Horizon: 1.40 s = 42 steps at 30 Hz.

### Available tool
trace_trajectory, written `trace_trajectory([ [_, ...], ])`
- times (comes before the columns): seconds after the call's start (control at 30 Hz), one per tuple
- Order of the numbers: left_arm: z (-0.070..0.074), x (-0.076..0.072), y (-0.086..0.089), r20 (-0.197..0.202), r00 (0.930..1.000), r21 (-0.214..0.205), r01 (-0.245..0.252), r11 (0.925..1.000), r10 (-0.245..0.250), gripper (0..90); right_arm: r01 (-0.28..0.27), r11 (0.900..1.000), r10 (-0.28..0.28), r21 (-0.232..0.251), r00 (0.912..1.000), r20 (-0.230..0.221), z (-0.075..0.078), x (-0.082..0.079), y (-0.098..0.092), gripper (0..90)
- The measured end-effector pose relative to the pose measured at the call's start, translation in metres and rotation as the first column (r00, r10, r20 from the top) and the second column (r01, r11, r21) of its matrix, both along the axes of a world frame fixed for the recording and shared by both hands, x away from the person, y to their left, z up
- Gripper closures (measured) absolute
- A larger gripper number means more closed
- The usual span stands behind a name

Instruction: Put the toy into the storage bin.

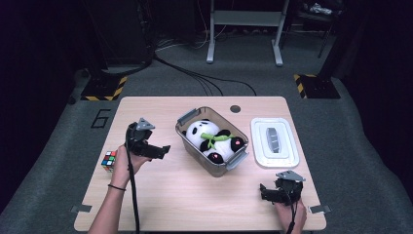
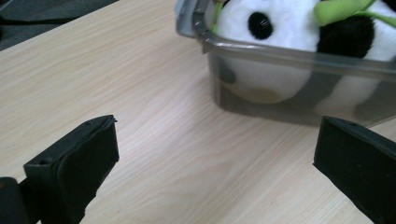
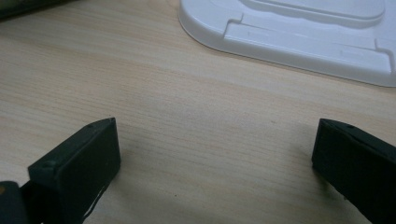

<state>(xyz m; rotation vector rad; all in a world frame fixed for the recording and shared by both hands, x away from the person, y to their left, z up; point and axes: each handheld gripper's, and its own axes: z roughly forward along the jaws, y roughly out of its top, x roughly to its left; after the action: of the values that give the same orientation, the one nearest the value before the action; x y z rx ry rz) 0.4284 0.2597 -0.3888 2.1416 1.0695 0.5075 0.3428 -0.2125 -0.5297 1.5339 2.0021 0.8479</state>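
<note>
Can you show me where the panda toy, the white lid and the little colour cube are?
panda toy [image 1: 198,130]: high view, on its white head.
white lid [image 1: 262,146]: high view, on its flat left edge.
colour cube [image 1: 108,160]: high view, on its top face.

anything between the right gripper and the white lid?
Nothing: bare tabletop runs from the right gripper to the white lid, clearest in the right gripper view.

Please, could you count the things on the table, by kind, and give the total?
Clear grey plastic box: 1
White plastic lid with a grey handle: 1
Black-and-white plush panda with a green scarf: 1
Multicoloured puzzle cube: 1
Total: 4
</note>
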Motion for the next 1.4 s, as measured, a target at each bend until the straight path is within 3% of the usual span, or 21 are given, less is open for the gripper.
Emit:
trace_trajectory([
  [0.4, -0.017, -0.013, 0.042, 0.023, 0.9944, -0.021, -0.103, 0.9945, 0.104, 0.0, 0.000, 1.0000, 0.000, 0.000, 1.0000, 0.000, 0.000, 0.000, 0.000, 0.1],
  [0.6, -0.027, -0.020, 0.064, 0.029, 0.9843, -0.039, -0.173, 0.9841, 0.174, 0.0, 0.000, 1.0000, 0.000, 0.000, 1.0000, 0.000, 0.000, 0.000, 0.000, 0.1],
  [0.8, -0.039, -0.022, 0.088, 0.035, 0.9674, -0.049, -0.249, 0.9672, 0.251, 0.0, 0.000, 1.0000, 0.000, 0.000, 1.0000, 0.000, 0.000, 0.000, 0.000, 0.1],
  [0.83, -0.039, -0.022, 0.088, 0.035, 0.9674, -0.049, -0.249, 0.9672, 0.251, 0.0, 0.000, 1.0000, 0.000, 0.000, 1.0000, 0.000, 0.000, 0.000, 0.000, 0.1],
  [1.03, -0.061, -0.026, 0.118, 0.025, 0.9459, -0.078, -0.321, 0.9439, 0.324, 0.0, 0.000, 1.0000, 0.000, 0.000, 1.0000, 0.000, 0.000, 0.000, 0.000, 0.1],
  [1.3, -0.084, -0.027, 0.140, 0.002, 0.9167, -0.102, -0.397, 0.9120, 0.399, 0.0, 0.001, 1.0000, -0.001, 0.000, 1.0000, 0.001, 0.000, 0.000, 0.000, 0.1],
  [1.4, -0.090, -0.026, 0.145, -0.013, 0.9119, -0.107, -0.409, 0.9061, 0.410, 0.0, 0.001, 1.0000, -0.001, 0.000, 1.0000, 0.001, 0.000, 0.000, 0.000, 0.1],
])
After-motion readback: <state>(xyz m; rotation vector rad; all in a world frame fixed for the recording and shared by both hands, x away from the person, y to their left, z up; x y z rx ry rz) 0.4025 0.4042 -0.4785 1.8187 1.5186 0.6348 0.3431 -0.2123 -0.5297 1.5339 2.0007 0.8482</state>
